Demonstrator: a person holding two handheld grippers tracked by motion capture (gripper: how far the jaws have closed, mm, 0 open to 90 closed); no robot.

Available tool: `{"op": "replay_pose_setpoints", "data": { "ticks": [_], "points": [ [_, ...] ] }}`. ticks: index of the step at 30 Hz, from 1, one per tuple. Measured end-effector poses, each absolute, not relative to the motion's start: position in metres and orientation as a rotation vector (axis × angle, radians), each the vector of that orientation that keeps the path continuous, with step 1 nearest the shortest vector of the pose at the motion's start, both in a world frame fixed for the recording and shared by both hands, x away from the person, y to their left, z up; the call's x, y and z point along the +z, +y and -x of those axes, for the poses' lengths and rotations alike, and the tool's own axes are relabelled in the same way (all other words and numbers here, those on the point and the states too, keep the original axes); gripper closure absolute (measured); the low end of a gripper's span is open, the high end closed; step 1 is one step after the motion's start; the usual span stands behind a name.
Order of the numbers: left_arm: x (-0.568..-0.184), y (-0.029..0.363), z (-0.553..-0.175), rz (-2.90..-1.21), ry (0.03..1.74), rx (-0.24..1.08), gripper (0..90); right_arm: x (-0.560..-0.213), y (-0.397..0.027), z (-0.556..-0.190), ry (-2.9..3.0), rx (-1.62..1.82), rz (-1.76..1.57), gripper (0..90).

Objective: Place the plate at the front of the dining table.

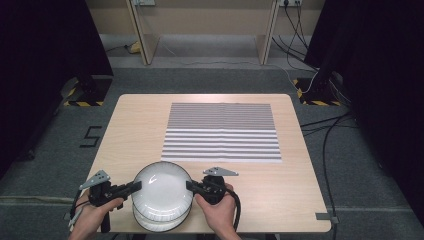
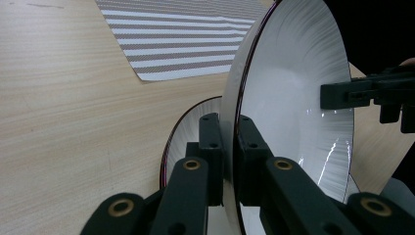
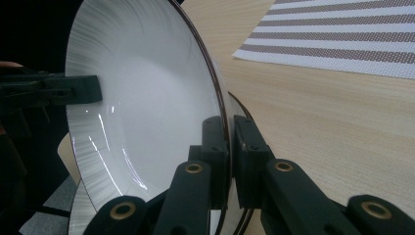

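Both grippers clamp the top bowl (image 1: 161, 186) — left gripper (image 1: 135, 187) and right gripper (image 1: 191, 186) on opposite rims, above a second bowl (image 1: 160, 221).

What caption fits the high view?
Both grippers, left and right, clamp the upper plate above a second plate.

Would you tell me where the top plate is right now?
In the high view, the top plate sits at the table's near edge, gripped between left gripper and right gripper, above a second plate.
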State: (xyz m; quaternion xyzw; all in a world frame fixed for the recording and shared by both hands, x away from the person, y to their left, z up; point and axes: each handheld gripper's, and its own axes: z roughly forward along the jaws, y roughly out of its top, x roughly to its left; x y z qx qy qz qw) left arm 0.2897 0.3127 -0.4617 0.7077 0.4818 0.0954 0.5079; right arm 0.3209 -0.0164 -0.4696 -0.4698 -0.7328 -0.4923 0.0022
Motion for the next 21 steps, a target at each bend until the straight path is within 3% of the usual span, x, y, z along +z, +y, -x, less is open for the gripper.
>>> {"op": "replay_pose_setpoints", "data": {
  "ticks": [21],
  "points": [
    [-0.45,0.306,-0.296,-1.693,1.101,0.287,83.6,-0.457,-0.022,-0.322,-2.328,-1.62,1.474,84.7]
  ]
}}
